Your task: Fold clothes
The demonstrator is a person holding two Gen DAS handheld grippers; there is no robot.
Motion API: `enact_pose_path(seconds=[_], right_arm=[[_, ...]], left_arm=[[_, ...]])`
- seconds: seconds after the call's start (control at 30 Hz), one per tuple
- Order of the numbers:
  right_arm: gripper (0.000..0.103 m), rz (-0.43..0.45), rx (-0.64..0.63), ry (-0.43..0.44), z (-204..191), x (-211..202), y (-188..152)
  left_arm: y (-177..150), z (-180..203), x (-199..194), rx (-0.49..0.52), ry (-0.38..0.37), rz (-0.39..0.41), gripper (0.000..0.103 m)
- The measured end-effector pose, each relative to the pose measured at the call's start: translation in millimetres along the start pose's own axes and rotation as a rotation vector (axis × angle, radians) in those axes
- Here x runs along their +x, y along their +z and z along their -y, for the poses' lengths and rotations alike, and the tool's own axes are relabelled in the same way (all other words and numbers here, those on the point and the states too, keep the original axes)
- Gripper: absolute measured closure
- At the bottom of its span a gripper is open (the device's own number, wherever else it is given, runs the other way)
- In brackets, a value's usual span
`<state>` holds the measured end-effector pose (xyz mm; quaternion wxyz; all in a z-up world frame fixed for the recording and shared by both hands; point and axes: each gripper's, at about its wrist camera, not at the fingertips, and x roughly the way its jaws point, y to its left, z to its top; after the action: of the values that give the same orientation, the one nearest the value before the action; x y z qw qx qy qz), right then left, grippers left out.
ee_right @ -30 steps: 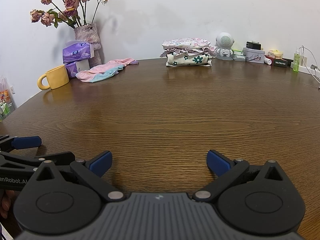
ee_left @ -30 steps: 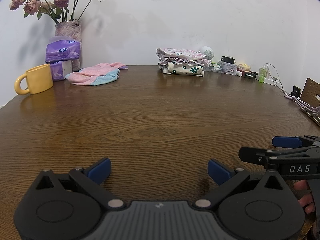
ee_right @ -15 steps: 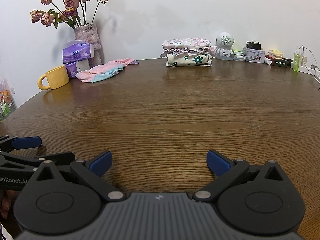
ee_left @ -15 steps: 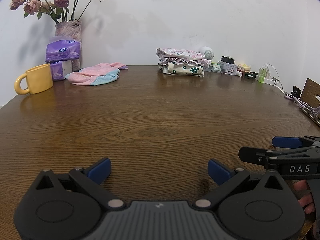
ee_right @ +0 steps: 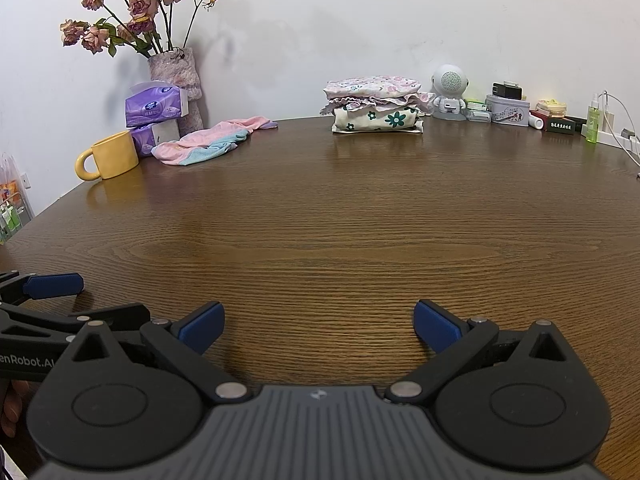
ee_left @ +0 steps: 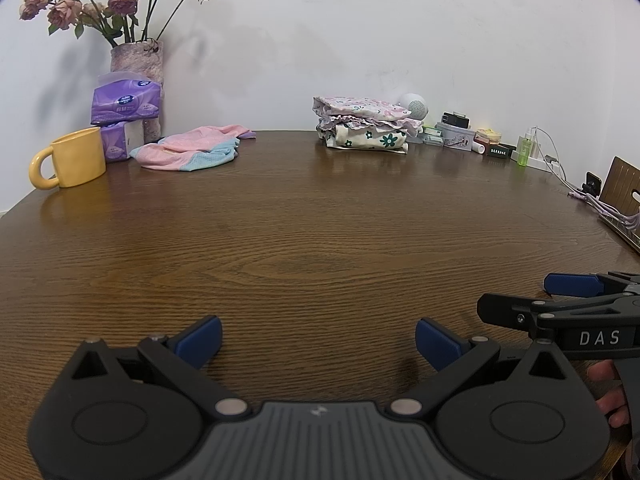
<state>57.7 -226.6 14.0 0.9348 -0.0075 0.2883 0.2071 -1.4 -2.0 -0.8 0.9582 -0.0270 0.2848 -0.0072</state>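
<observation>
My left tool (ee_left: 318,340) and my right tool (ee_right: 316,326) sit low over the near edge of the brown wooden surface (ee_right: 340,220), side by side, each with its blue-padded fingers spread wide apart and nothing between them. From the left wrist view I see the right tool's black frame coming in at the right edge, with a few fingers of the hand (ee_left: 608,392) that holds it just below; the right wrist view shows the left tool's arm at the left edge in the same way. Ahead of both tools the wood lies bare through the middle. Far back on the left, an unfolded pink and light-blue garment (ee_right: 212,142) lies rumpled on the surface, just beside a yellow mug (ee_right: 110,156) and two stacked purple tissue packs (ee_right: 156,114), with a vase of dried roses (ee_right: 174,68) behind them against the white wall. At the far centre, well apart from the loose garment, a stack of folded clothes (ee_right: 376,106) rests near the wall, a flowered piece at the bottom. To its right stand a small white astronaut figure (ee_right: 450,94), a tin, small boxes and a green spray bottle (ee_right: 593,122).
</observation>
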Motion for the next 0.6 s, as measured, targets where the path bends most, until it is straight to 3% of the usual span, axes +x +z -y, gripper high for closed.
enact_pose_path(seconds=[0.6], right_arm=[[0.001,-0.003,-0.005,-0.003,-1.9,0.6,-0.1]], left_arm=[[0.1,0.0,0.1,0.003,0.001,0.002,0.0]])
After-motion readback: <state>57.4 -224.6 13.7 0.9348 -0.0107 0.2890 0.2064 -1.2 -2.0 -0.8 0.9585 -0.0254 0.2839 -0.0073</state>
